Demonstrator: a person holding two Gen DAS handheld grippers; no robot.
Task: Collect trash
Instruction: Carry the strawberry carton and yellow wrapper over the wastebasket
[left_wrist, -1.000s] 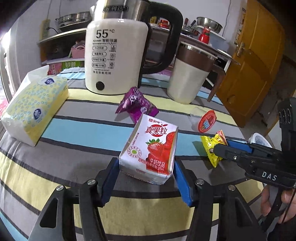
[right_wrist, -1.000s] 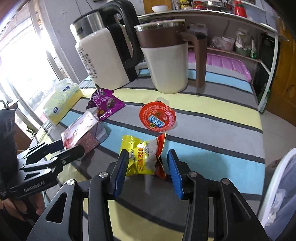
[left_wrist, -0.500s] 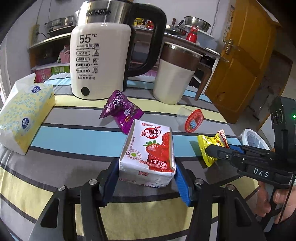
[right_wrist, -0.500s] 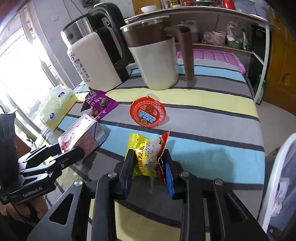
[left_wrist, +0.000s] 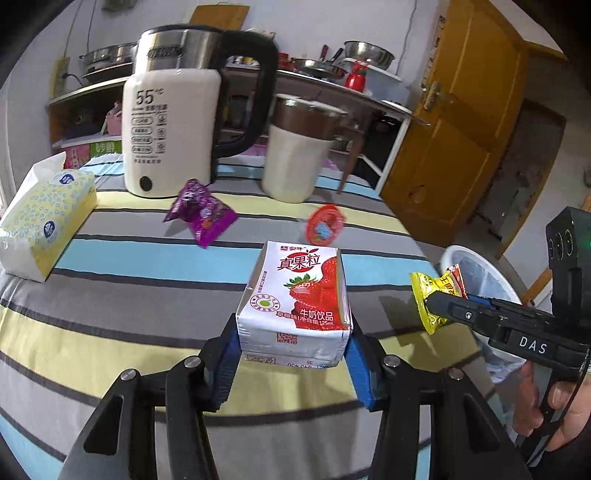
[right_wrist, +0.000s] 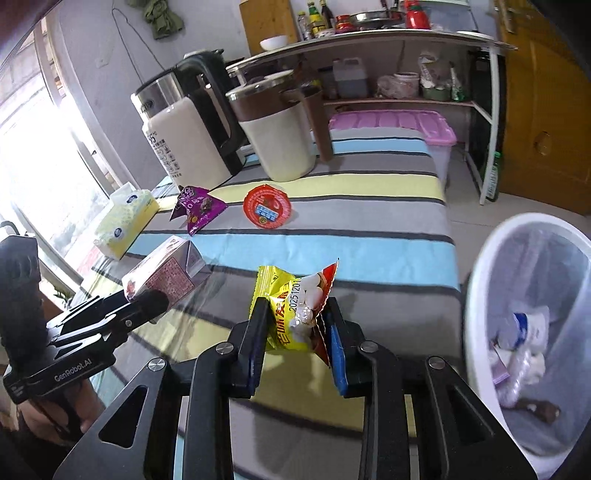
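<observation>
Kettle (left_wrist: 173, 133) stands at bench (left_wrist: 110, 306) rear; mug (left_wrist: 295, 155) just right of kettle, tissue pack (left_wrist: 44, 218) well left of it.
</observation>
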